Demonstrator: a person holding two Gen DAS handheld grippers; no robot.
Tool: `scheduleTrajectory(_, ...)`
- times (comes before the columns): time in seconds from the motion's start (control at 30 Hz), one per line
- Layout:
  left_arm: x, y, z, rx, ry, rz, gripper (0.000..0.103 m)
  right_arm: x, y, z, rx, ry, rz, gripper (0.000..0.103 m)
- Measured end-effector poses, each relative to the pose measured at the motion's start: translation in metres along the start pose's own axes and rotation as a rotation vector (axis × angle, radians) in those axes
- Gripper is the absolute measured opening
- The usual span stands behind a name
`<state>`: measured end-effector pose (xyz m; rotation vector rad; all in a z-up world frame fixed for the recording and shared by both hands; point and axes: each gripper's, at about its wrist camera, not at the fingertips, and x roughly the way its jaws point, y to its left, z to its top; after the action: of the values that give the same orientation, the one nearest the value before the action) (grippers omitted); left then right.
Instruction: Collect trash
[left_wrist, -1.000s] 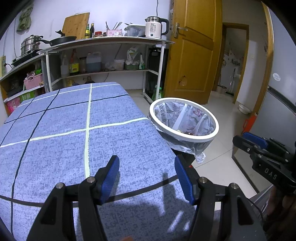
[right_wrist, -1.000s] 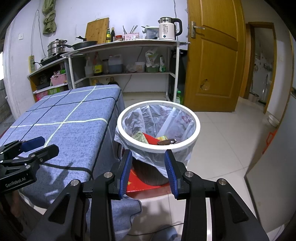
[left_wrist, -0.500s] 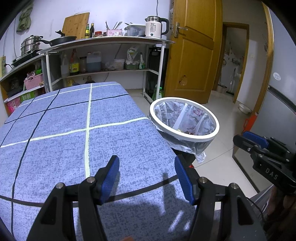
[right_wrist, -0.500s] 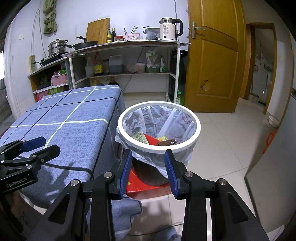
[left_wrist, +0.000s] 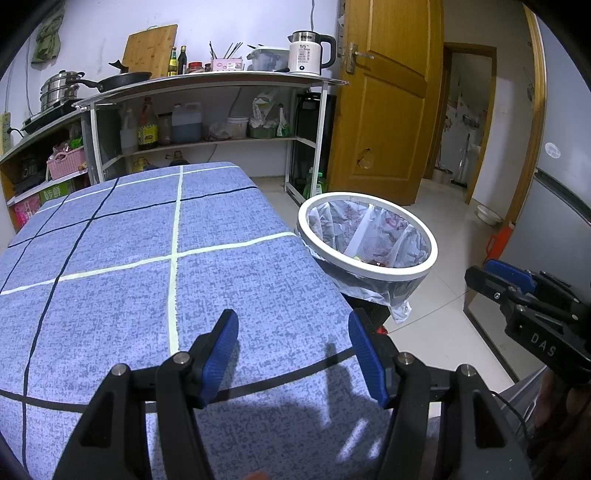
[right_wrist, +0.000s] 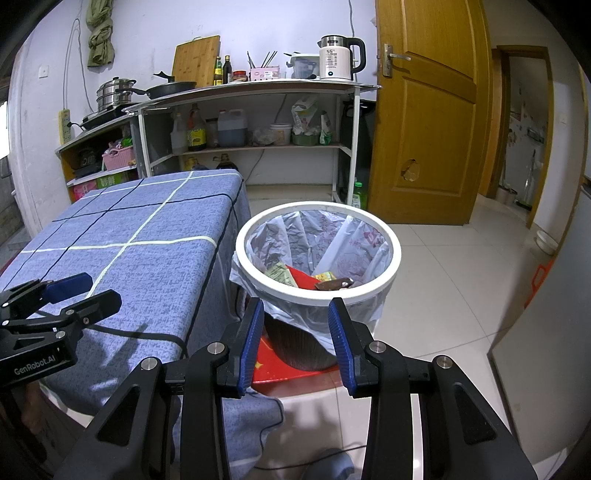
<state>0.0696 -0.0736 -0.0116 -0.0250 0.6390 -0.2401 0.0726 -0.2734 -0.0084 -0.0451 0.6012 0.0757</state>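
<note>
A white-rimmed trash bin (right_wrist: 395, 254) lined with a clear plastic bag stands on the floor beside the table; it also shows in the left wrist view (left_wrist: 434, 254). Inside lie a red wrapper (right_wrist: 303, 277), a green packet (right_wrist: 277, 273) and a brown wrapper (right_wrist: 334, 284). My right gripper (right_wrist: 295, 314) is open and empty, held just in front of the bin. My left gripper (left_wrist: 291, 325) is open and empty above the blue checked tablecloth (left_wrist: 129, 266). No trash shows on the cloth.
A metal kitchen shelf (right_wrist: 258, 86) with a kettle, pans and bottles stands along the far wall. A yellow wooden door (right_wrist: 424, 122) stands behind the bin. A red mat (right_wrist: 280, 367) lies under the bin. A cable (right_wrist: 140, 334) runs across the table's near edge.
</note>
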Motion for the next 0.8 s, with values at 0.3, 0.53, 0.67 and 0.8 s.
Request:
scheduleTrajectory(0.3, 0.0007, 0.0001, -0.0002, 0.0, 0.002, 0.0, 0.064, 0.0007, 0.0004, 0.0, 0.0, 0.002, 0.0, 0.037)
scheduleTrajectory(0.53, 0.002, 0.0004, -0.0003, 0.0, 0.003, 0.003, 0.064, 0.0017, 0.0004, -0.0001, -0.004, 0.0, 0.0, 0.037)
scheduleTrajectory(0.67, 0.0018, -0.0009, -0.0002, 0.006, -0.002, 0.007, 0.064, 0.0021, 0.0006, -0.0002, -0.004, -0.001, 0.001, 0.037)
scheduleTrajectory(0.8, 0.0034, -0.0025, -0.0012, 0.012, 0.009, 0.002, 0.064, 0.0017, 0.0012, -0.0005, -0.006, 0.0, -0.001, 0.037)
